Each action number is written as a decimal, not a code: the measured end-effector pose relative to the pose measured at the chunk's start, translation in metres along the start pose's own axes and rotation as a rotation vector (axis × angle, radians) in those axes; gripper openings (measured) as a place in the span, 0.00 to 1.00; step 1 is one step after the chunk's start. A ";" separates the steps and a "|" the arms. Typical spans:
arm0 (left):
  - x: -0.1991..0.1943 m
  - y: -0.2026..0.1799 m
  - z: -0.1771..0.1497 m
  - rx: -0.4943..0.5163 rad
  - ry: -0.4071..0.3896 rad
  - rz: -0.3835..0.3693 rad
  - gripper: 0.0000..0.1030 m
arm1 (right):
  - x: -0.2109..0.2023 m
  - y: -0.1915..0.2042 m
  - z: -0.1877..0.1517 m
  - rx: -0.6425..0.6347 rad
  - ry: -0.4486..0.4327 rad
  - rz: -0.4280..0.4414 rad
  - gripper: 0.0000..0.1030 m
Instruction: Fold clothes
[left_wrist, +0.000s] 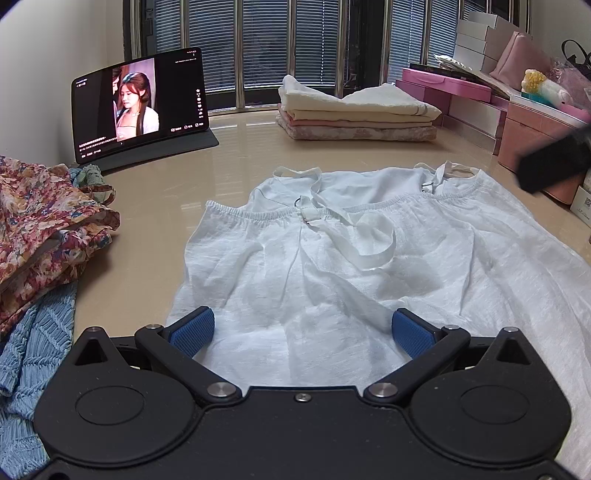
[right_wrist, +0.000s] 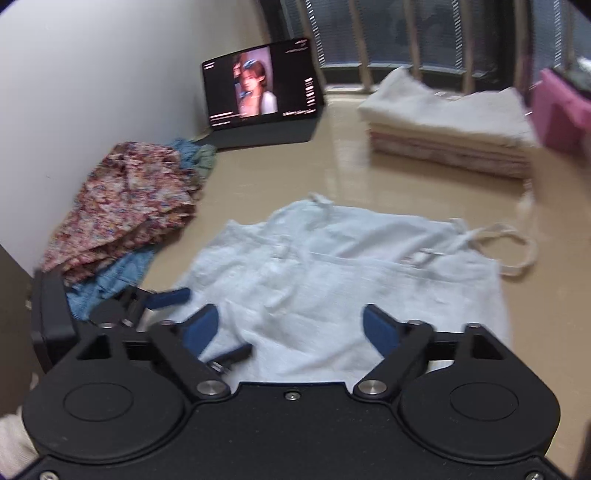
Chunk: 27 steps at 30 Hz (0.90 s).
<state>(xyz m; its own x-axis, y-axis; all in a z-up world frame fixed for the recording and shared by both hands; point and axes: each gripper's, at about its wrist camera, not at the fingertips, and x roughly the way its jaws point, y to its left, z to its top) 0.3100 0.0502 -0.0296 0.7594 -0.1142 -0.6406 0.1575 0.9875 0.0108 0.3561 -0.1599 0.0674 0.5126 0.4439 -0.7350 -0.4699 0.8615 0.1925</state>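
Observation:
A white strappy top (left_wrist: 332, 280) lies spread flat on the beige table, neckline away from me. One strap (left_wrist: 369, 240) curls back over its chest. My left gripper (left_wrist: 303, 334) stands open over the near hem, and its blue pads pinch nothing. In the blurred right wrist view the same top (right_wrist: 351, 273) fills the middle, with its other strap (right_wrist: 517, 254) looping out onto the table. My right gripper (right_wrist: 291, 332) is open above the near edge of the cloth and holds nothing. The left gripper's fingers (right_wrist: 168, 298) show just left of it.
A stack of folded clothes (left_wrist: 354, 114) sits at the back. A tablet (left_wrist: 140, 107) playing video leans near the wall. A floral garment (left_wrist: 44, 229) and a blue knit (left_wrist: 33, 350) are heaped at the left. Pink boxes (left_wrist: 461, 88) line the right side.

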 end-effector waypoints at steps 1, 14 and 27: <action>0.000 0.000 0.000 0.000 0.000 0.000 1.00 | -0.003 -0.003 -0.006 -0.008 -0.010 -0.035 0.89; 0.000 0.000 0.000 -0.001 0.000 0.000 1.00 | 0.021 -0.045 -0.088 0.004 -0.082 -0.303 0.99; 0.000 0.001 0.001 -0.005 0.000 0.006 1.00 | 0.025 -0.059 -0.112 0.050 -0.191 -0.297 1.00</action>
<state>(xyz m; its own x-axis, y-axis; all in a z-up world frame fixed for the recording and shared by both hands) 0.3107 0.0511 -0.0292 0.7602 -0.1083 -0.6407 0.1499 0.9886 0.0108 0.3159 -0.2269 -0.0350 0.7490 0.2061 -0.6297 -0.2466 0.9688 0.0237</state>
